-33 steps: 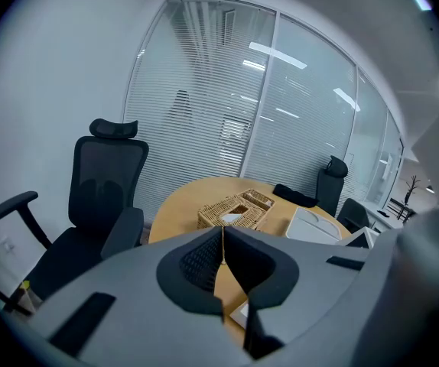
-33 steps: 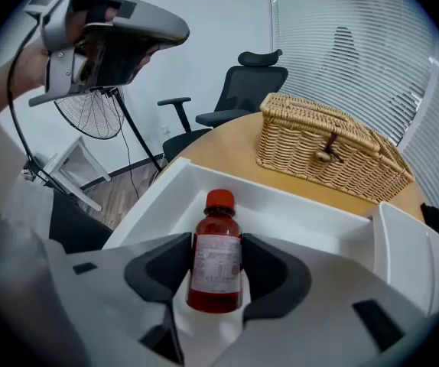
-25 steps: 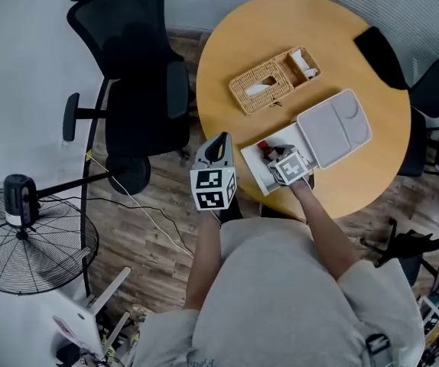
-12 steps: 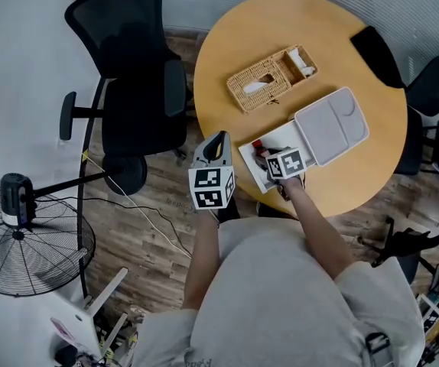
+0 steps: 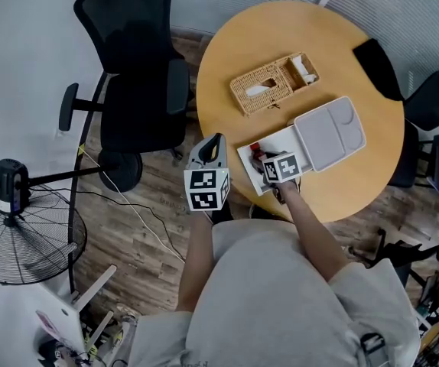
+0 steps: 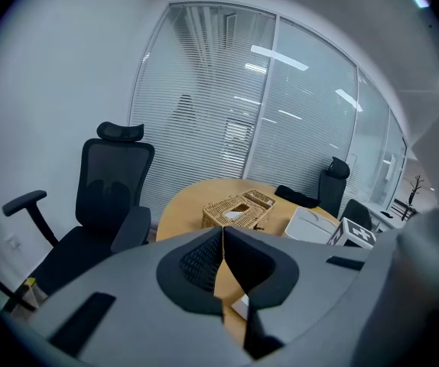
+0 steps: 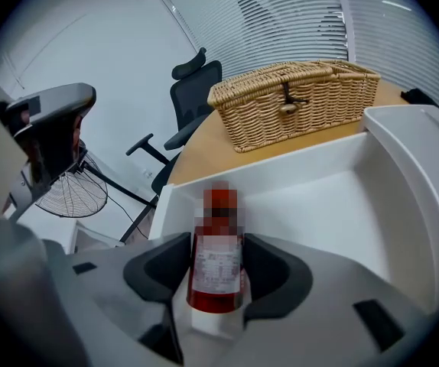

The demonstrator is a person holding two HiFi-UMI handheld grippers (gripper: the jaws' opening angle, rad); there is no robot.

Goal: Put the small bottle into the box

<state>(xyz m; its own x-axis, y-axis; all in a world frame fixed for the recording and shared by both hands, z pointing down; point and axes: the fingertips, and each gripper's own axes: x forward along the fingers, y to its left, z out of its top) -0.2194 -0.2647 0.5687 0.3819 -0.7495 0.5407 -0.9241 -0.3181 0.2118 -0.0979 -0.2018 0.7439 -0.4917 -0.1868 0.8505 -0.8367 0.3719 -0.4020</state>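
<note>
A small red bottle (image 7: pixel 218 260) with a white label stands upright between the jaws of my right gripper (image 7: pixel 218 274), which is shut on it. It sits over the near left corner of the open white box (image 7: pixel 323 176), within its walls; I cannot tell whether it touches the floor. From the head view the right gripper (image 5: pixel 262 159) is at the box (image 5: pixel 282 138) with the bottle (image 5: pixel 255 150) showing red at its tip. My left gripper (image 5: pixel 213 147) hangs off the table's left edge, jaws shut and empty (image 6: pixel 222 260).
The box's grey-white lid (image 5: pixel 330 132) lies open to the right on the round wooden table (image 5: pixel 357 182). A wicker basket (image 5: pixel 273 83) (image 7: pixel 296 102) stands behind the box. A black office chair (image 5: pixel 135 82) is left of the table; a fan (image 5: pixel 17 228) stands on the floor.
The right gripper, still shut on the bottle, has drifted slightly left over the box. The left gripper has barely moved.
</note>
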